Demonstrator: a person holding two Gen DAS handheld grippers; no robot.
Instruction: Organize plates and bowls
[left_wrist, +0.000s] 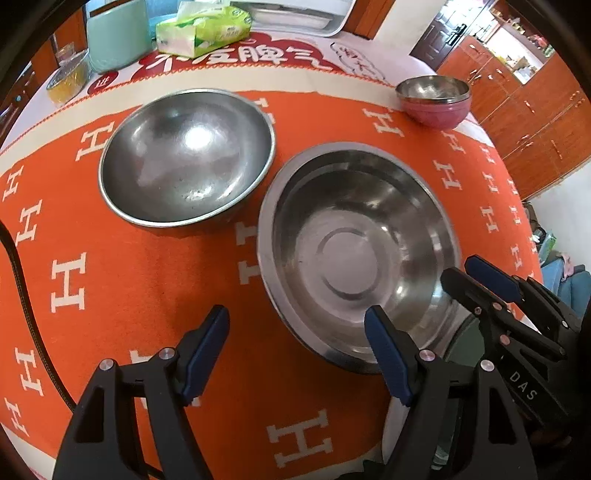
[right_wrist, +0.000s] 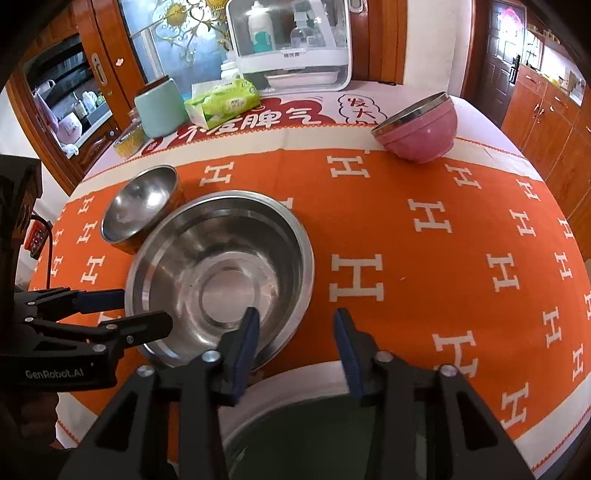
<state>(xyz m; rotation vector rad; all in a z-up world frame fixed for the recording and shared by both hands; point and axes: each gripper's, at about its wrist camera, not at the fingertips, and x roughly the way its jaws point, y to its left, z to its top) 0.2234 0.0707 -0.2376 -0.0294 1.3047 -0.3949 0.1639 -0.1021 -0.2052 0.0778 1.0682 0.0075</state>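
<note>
Your right gripper has its fingers spread wide, empty, straddling the near rim of the wide steel basin. Your left gripper is equally open, its right finger at that basin's rim. Beyond it sits the round steel bowl; the pink bowl stack is far off. Pinching 1 thin rim could tip the basin or let it slip.

Both black two-finger grippers with blue pads, left and right, hover spread wide, holding nothing.
</note>
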